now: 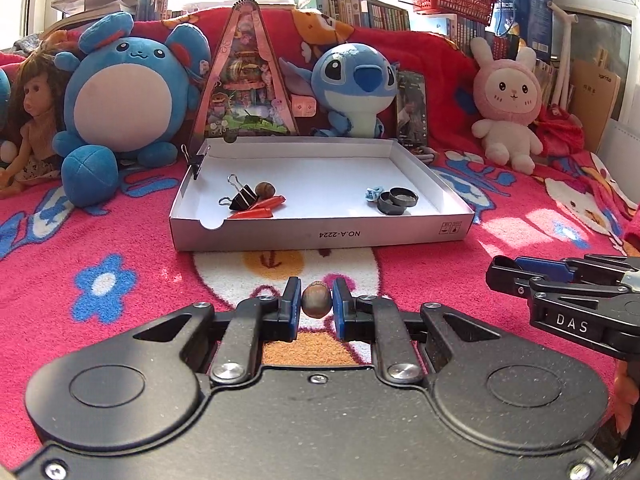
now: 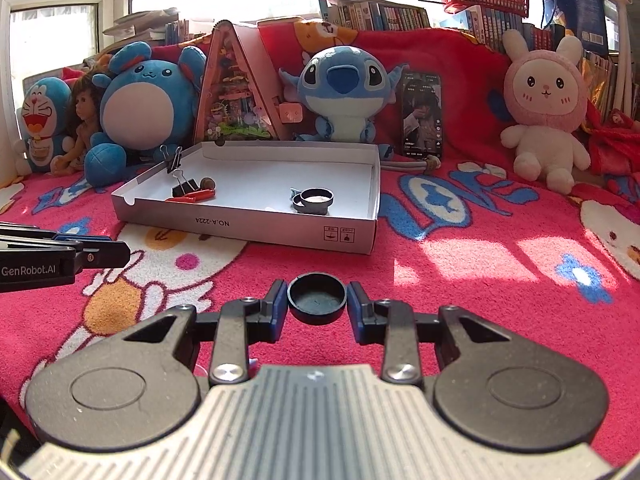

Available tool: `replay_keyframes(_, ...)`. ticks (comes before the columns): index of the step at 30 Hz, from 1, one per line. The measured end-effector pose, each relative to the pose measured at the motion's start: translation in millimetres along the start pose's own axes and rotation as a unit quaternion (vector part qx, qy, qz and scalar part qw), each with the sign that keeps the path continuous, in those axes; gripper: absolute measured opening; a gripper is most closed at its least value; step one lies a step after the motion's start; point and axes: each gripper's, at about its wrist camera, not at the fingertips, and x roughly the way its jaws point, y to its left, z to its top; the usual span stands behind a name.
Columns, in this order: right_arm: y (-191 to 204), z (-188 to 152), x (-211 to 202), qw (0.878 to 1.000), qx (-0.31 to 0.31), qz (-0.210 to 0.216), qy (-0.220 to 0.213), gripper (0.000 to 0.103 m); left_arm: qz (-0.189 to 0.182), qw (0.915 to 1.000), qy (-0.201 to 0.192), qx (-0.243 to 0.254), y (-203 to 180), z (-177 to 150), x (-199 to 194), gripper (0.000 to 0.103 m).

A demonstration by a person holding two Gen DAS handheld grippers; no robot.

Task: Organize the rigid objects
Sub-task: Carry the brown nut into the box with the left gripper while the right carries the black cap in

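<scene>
The left claw is pinched tight on a small brown acorn and the right claw is closed on a shallow black round cap, both held above the red blanket just short of the white box. The acorn is round and smooth, so I'd expect it could squirt out of the pads and roll off across the fluffy bed. The cap, gripped only by its rim, might tip or catch the box's front wall going in.
</scene>
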Motion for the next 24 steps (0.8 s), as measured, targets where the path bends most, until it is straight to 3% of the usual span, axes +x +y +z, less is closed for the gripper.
replay_keyframes(15, -6, 42, 27, 1.0, 0.028, 0.005, -0.001, 0.038, 0.009, 0.9995, -0.02, -0.022, 21, 42, 22, 0.016)
replay_keyframes(24, -15, 73, 54, 0.999, 0.049, 0.016, 0.018, 0.038, 0.003, 0.9993, -0.01, -0.035, 31, 71, 48, 0.016)
